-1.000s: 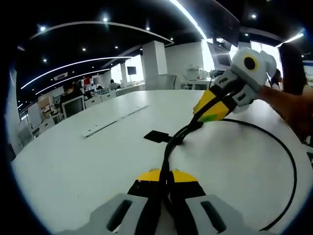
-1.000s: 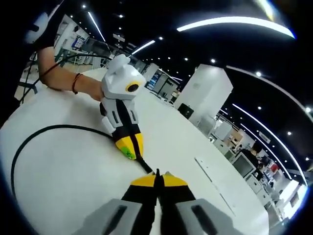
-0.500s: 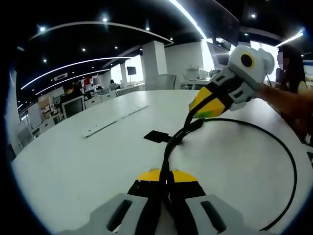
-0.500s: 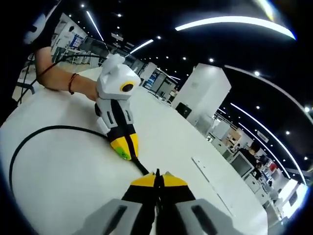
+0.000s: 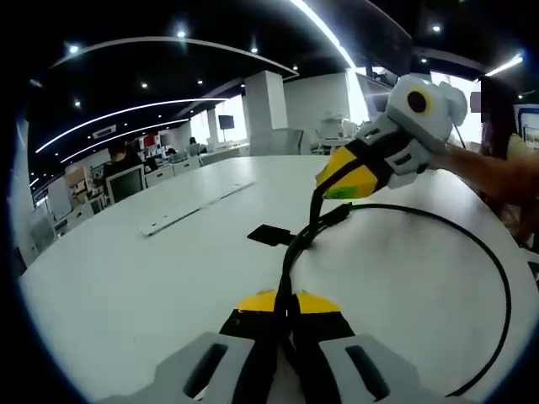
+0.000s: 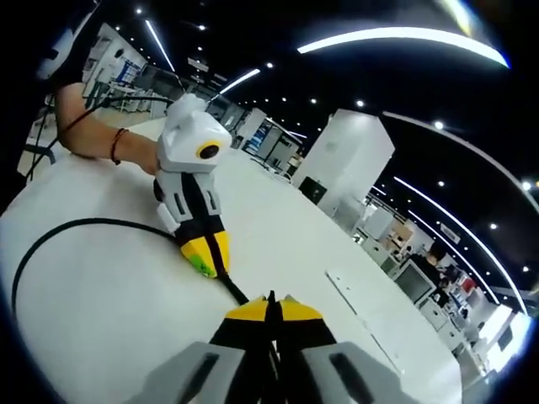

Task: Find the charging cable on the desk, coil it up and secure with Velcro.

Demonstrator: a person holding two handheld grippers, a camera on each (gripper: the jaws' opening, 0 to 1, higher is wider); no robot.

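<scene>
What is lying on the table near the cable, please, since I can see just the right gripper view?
Observer: A flat black patch lies on the white table, right beside the cable.
Operator: Thank you. Is my right claw actually gripping the cable?
Observer: Yes. The left gripper view shows the right claw shut on it from outside, with the cable dropping from its tip.
Operator: And the left claw?
Observer: In its own view the left claw is shut, with the cable running out from between its jaws.
</scene>
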